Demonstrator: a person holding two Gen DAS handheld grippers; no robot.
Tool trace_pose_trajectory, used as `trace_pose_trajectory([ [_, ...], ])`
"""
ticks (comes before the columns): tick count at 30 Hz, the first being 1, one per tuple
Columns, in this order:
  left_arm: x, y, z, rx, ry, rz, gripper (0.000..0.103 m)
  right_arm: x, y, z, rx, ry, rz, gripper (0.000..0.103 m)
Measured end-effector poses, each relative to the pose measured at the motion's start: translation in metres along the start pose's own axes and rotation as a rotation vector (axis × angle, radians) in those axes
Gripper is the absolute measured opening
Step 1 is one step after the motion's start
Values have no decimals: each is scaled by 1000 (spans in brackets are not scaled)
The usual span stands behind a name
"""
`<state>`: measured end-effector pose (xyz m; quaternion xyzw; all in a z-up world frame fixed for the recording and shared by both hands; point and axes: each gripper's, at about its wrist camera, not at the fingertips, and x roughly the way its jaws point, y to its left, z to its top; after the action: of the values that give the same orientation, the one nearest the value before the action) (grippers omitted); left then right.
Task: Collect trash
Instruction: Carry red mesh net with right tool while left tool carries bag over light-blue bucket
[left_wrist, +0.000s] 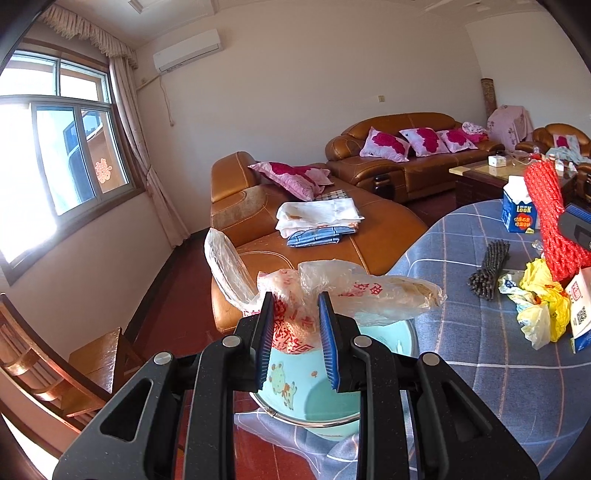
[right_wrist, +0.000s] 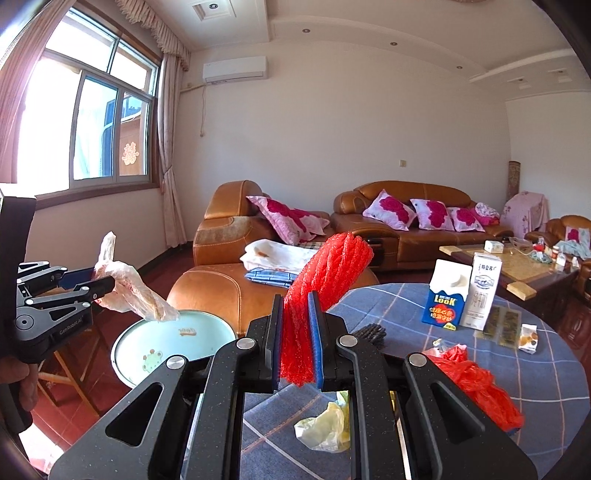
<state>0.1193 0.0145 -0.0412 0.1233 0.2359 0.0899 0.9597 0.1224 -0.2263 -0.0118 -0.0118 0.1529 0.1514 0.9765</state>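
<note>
Left gripper: I've got its jaws pinched down on a crumpled clear plastic bag with red print, which bulges out above and to both sides of the pads.
Where that bag is: up in the air over the pale blue basin, the one with cartoon animals, sitting at the table's edge.
Right gripper: jaws nearly together, I'm clamped on a strip of red foam netting that sticks up and leans right.
Table: blue checked cloth, trash all over it.
On the cloth: a yellow bag just under my right gripper, a red bag to its right, two cartons standing further back, side by side.
Behind: brown leather sofa with pink cushions.
</note>
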Motion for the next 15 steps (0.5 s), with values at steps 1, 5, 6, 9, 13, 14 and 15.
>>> trace_pose_trajectory([
  [1, 1, 1, 0, 3, 2, 9, 24, 4, 1, 0, -2, 4, 7, 14],
  [5, 8, 6, -2, 10, 15, 38, 24, 18, 6, -2, -15, 19, 29, 14],
  [6, 10, 7, -3, 13, 18, 45, 24, 21, 7, -2, -18, 23, 34, 14],
  [9, 14, 11, -3, 14, 26, 63, 24, 30, 12, -1, -29, 28, 50, 14],
  [13, 20, 15, -4, 20, 33, 96, 24, 41, 17, 0, -46, 34, 74, 14],
  [14, 21, 15, -4, 24, 36, 105, 24, 43, 19, 0, -48, 35, 78, 14],
  [15, 23, 17, -4, 24, 39, 110, 24, 45, 19, 1, -52, 34, 81, 14],
])
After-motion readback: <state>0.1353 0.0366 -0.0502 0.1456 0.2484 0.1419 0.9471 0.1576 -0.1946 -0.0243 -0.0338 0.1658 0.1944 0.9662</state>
